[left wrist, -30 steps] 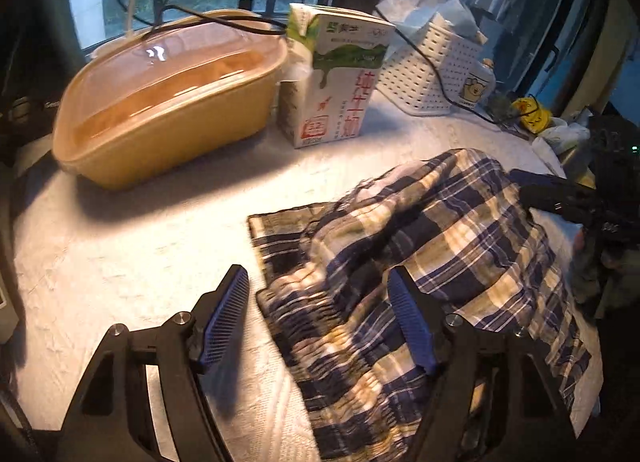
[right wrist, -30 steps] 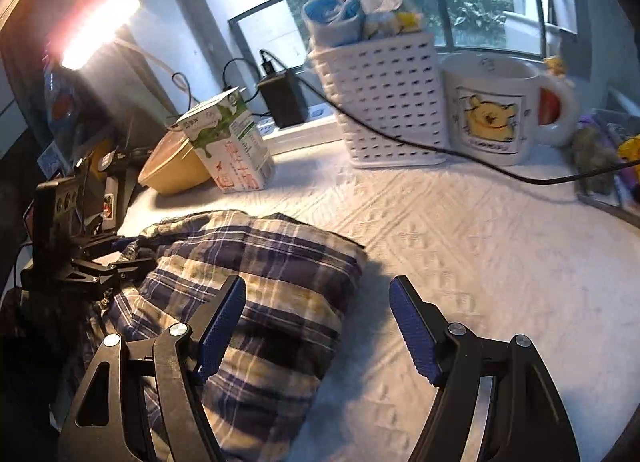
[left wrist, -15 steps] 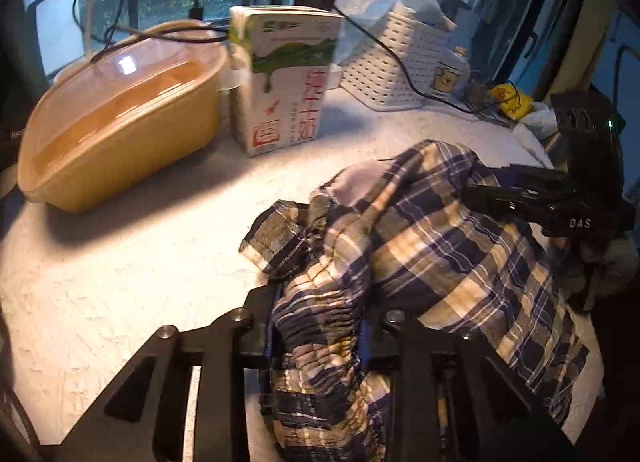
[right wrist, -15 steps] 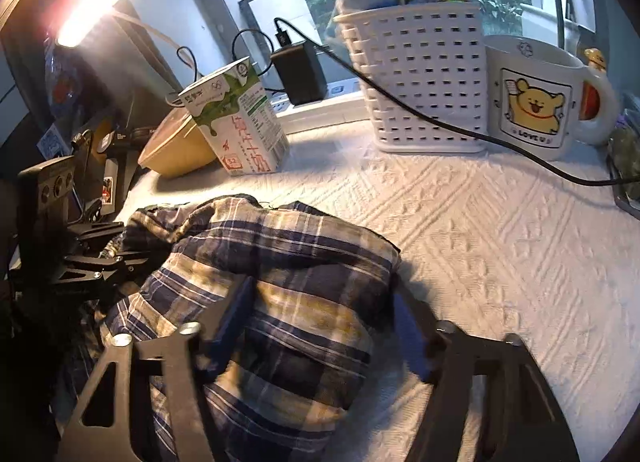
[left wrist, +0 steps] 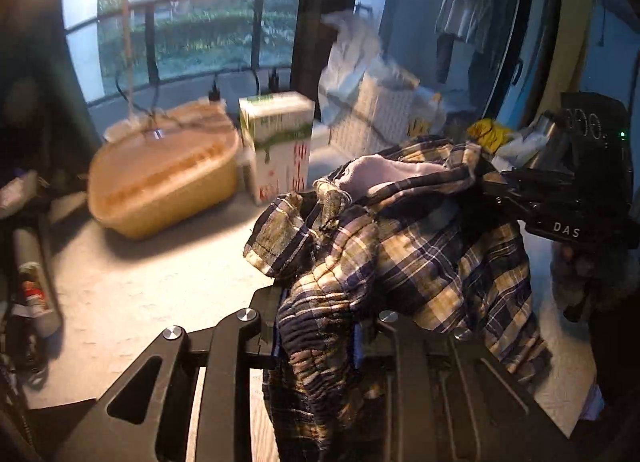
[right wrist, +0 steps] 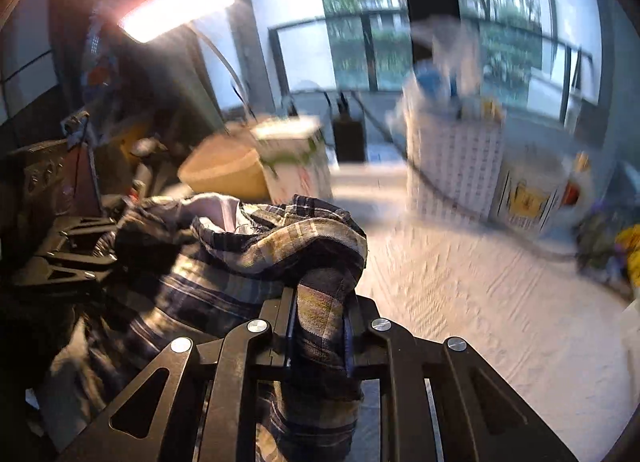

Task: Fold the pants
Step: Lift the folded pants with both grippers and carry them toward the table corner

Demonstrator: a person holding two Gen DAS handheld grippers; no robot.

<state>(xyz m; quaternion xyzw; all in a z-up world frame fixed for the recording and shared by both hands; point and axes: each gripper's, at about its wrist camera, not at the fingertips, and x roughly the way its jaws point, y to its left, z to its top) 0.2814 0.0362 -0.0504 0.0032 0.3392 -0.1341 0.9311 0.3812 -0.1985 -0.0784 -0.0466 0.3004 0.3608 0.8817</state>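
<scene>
— How do the pants [left wrist: 420, 262] handle, and where are they?

— Soft, light plaid cloth, limp and bunching, not slippery and not fragile. They hang between my two grips, partly raised above the white worktop [left wrist: 132, 294], on the near side of the milk carton [left wrist: 278, 142]. The gathered waistband edge looks to me the best place to hold, since it is the thickest fold.

— And your fingers?

— My left fingers [left wrist: 318, 336] are closing, pinching a bunched wad of waistband. My right fingers [right wrist: 320, 336] are closing too, nipping a thinner plaid fold. Both sets stand narrow, with cloth filling the gap, well this side of the carton.
</scene>
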